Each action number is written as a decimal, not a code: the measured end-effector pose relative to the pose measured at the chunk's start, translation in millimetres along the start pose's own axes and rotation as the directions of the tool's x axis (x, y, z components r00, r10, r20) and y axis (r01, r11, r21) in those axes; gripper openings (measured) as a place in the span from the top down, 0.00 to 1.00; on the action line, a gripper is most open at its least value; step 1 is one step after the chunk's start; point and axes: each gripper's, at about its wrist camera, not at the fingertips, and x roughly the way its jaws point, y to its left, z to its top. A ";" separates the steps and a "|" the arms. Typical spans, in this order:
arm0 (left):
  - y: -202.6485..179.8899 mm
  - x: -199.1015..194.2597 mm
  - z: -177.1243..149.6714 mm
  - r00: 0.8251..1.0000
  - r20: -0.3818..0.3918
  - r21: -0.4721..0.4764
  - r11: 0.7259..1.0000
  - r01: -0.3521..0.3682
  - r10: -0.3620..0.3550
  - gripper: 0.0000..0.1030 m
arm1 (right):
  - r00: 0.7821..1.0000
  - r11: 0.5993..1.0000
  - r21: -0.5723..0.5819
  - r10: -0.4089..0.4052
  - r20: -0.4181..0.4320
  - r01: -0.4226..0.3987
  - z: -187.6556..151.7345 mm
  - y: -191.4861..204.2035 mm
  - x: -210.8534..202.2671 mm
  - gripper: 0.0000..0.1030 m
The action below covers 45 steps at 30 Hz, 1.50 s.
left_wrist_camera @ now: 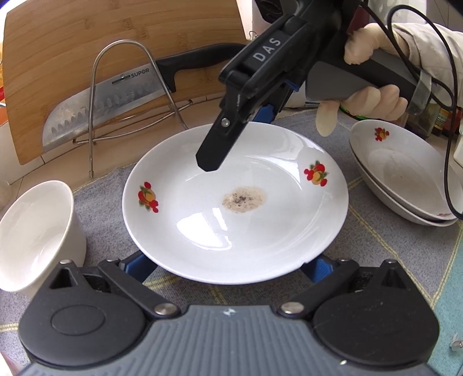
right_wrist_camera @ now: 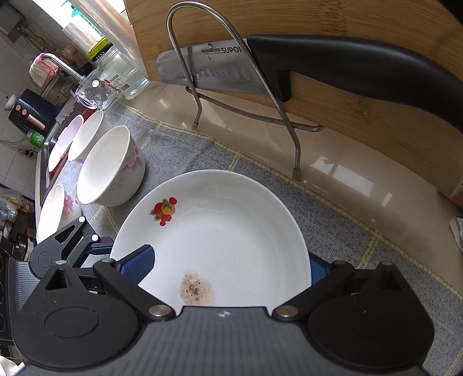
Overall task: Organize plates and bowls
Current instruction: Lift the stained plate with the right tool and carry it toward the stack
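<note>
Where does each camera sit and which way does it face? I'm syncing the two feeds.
Left wrist: on the left gripper, facing the plate, with the right gripper and gloved hand opposite.
Right wrist: on the right gripper, facing the knife and cutting board; left gripper at the left edge.
Shared: plate, knife, board, nearest bowl.

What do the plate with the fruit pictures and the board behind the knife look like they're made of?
Plate: likely glazed ceramic or porcelain, since it is glossy white with sharp window reflections. Board: apparently bamboo or wood, matte tan with visible jointed grain strips.
</note>
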 end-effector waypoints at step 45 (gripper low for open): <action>-49.4 -80.8 -15.9 0.999 -0.019 0.046 0.998 0.049 -0.048 0.01 | 0.995 0.999 0.045 0.013 0.096 -0.018 -88.2 68.3 -67.8 0.00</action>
